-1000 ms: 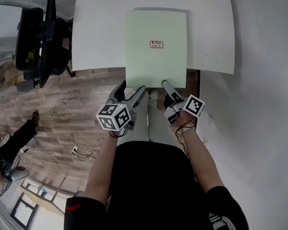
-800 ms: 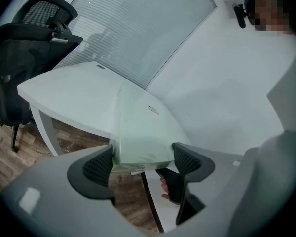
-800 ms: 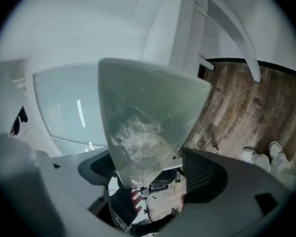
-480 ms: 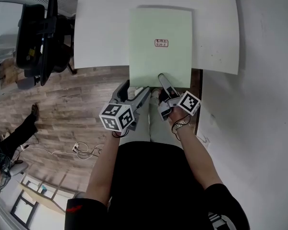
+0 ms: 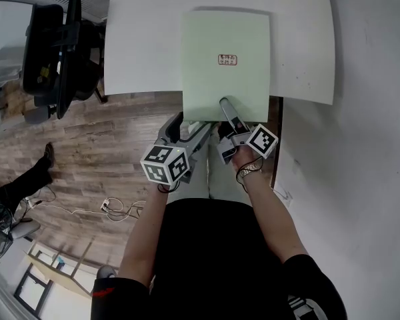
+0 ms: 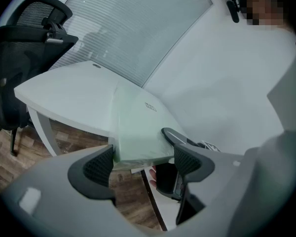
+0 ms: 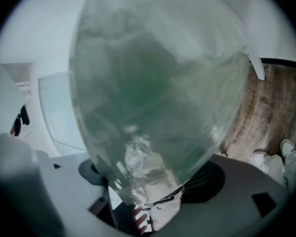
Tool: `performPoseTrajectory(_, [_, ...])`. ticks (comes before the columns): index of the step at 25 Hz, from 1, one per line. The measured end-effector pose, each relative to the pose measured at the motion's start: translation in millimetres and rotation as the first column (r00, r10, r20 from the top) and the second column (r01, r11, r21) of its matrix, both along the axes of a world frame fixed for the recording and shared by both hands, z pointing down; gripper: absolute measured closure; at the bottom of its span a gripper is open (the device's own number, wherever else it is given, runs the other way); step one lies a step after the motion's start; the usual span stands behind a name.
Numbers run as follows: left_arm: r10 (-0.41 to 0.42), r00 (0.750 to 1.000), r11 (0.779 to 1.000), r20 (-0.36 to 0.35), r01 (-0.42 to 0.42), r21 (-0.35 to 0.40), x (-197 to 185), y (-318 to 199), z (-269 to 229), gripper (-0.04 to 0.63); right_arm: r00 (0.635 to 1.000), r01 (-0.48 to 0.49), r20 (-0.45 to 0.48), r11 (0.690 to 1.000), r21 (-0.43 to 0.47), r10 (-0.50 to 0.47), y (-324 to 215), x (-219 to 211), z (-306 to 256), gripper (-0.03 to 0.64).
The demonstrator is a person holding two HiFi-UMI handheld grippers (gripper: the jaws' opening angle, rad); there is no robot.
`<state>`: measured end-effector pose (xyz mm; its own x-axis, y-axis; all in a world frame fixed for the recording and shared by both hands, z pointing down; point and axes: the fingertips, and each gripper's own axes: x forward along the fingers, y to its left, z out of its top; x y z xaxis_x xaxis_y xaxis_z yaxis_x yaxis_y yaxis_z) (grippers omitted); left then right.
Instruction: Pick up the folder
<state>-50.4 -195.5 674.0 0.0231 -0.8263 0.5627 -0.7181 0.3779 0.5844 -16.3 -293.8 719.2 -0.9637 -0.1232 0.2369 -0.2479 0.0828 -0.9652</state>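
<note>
The setting is presenting as an office. A white table (image 5: 147, 39) is standing on a wood-pattern floor (image 5: 100, 152). A black mesh swivel chair (image 5: 50, 52) is sitting beside it. Slatted blinds (image 6: 138, 28) are hanging behind. A pale green folder (image 5: 225, 59) is lying on the table.

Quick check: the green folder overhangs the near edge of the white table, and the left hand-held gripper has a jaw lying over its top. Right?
One thing is wrong: the right hand-held gripper has a jaw lying over the folder, not the left. The left hand-held gripper is open by the folder's near left corner. The head view shows this. The overhang off the table is as you say.
</note>
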Motion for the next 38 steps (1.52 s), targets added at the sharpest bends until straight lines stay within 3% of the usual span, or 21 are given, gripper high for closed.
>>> performPoseTrajectory(5, [-0.005,1.0,1.0,0.007,0.005,0.002,4,3,-2,0.227,1.0,-0.026,-0.017,1.0,0.01,0.026,-4,3,3,0.25])
performPoseTrajectory(10, [-0.019,0.999,1.0,0.039,0.019,0.003,9,11,-12,0.227,0.998,-0.055,0.026,0.998,-0.014,0.055,-5,4,-5,0.302])
performPoseTrajectory(18, [0.014,0.998,0.996,0.068,-0.02,0.083,26,13,-45,0.229,0.995,-0.067,0.078,0.997,-0.028,0.069,-15,16,-14,0.33])
performPoseTrajectory(23, [0.025,0.989,0.991,0.146,-0.044,0.127,35,3,-75,0.23,0.988,-0.081,0.126,0.996,-0.034,0.085,-16,21,-31,0.333])
performPoseTrajectory(29, [0.038,0.973,0.976,0.226,-0.085,0.203,48,-10,-119,0.239,0.983,-0.033,0.18,0.999,0.013,0.03,-13,19,-64,0.333])
performPoseTrajectory(33, [0.019,0.958,0.968,0.287,-0.09,0.235,52,-15,-145,0.268,0.978,-0.012,0.207,0.998,0.057,0.0,-19,17,-89,0.333])
performPoseTrajectory(38, [-0.034,0.925,0.961,0.378,-0.073,0.265,56,-16,-179,0.394,0.973,0.006,0.228,0.997,0.071,-0.022,-27,19,-125,0.333])
